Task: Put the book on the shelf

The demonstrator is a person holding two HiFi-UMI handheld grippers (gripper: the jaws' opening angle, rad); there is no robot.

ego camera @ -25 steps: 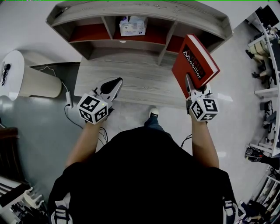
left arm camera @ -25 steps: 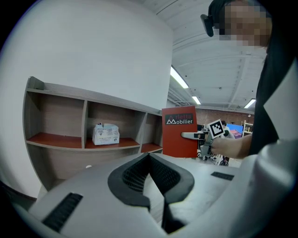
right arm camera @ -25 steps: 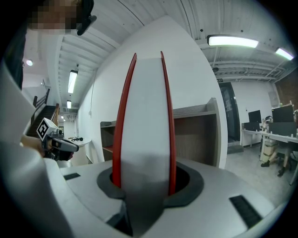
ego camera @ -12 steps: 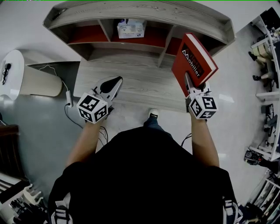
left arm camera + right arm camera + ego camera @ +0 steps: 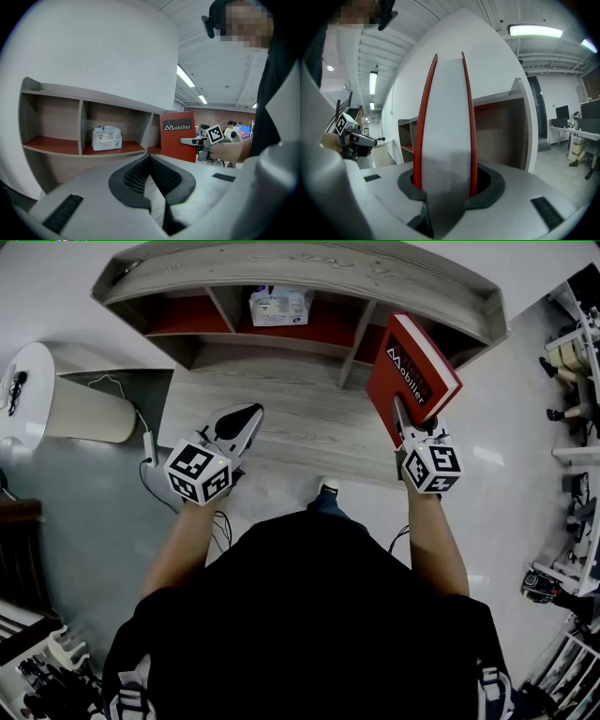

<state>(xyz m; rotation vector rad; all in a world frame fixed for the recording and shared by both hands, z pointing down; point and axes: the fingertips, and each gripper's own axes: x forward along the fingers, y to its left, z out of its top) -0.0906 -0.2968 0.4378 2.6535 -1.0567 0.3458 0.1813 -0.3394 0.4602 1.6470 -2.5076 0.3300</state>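
A red hardcover book [image 5: 414,371] with white lettering stands upright and tilted over the right end of the wooden desk [image 5: 281,423], just in front of the shelf's right compartment [image 5: 375,334]. My right gripper [image 5: 401,418] is shut on its lower edge. In the right gripper view the book [image 5: 444,117] shows edge-on, white pages between red covers, filling the jaws of the right gripper [image 5: 445,187]. My left gripper [image 5: 244,420] hovers over the desk's left front, shut with nothing in it. In the left gripper view the book [image 5: 178,136] stands to the right of the shelf [image 5: 56,146].
The wooden shelf [image 5: 300,273] has red-floored compartments; a white packet [image 5: 279,304] sits in the middle one. A white cylindrical unit [image 5: 56,404] and a cable [image 5: 145,451] are at the left. Racks and equipment [image 5: 577,362] line the right side.
The right gripper has carried the book slightly closer to the shelf. The left gripper has stayed where it was.
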